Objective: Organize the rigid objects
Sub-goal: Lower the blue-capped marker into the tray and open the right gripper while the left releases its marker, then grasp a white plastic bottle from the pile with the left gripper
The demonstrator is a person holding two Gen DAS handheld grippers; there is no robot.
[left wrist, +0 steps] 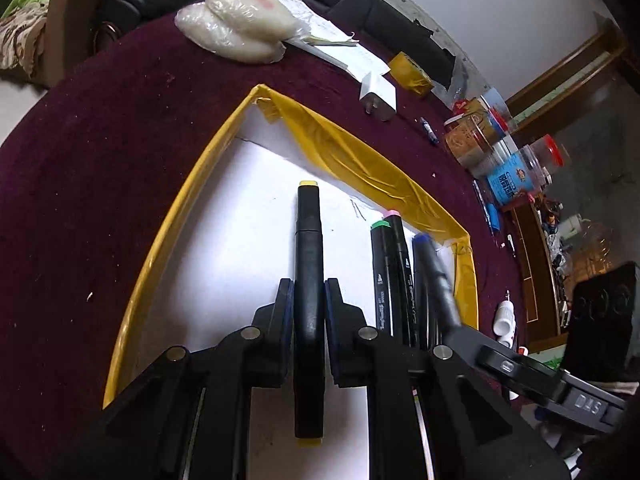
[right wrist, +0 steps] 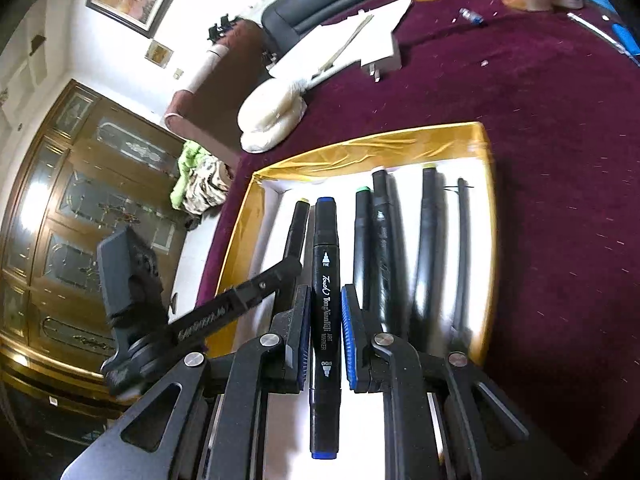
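Left wrist view: left gripper clamped on a black marker w/ yellow caps, pads tight on both sides of the barrel, marker pointing straight ahead along the fingers. It's held above the white floor of a shallow tray w/ yellow-taped rim. Right of it in the tray: green-cap marker and pink-cap marker side by side, touching. Blue-cap marker further right, blurred, w/ part of the other gripper's arm in front of it. Tray sits on a maroon tablecloth. Beyond the tray: white charger plug, yellow tape roll, bagged white lumps, jars at the right edge.

Right wrist view: right gripper clamped on the blue-cap marker, pads on the barrel, held over the same tray. Left gripper's arm comes in from the left, its yellow-cap marker just beside the blue one, roughly parallel. Right of the blue one, lying in the tray: green-cap marker, then three more dark markers, blurred; cap colours unclear.
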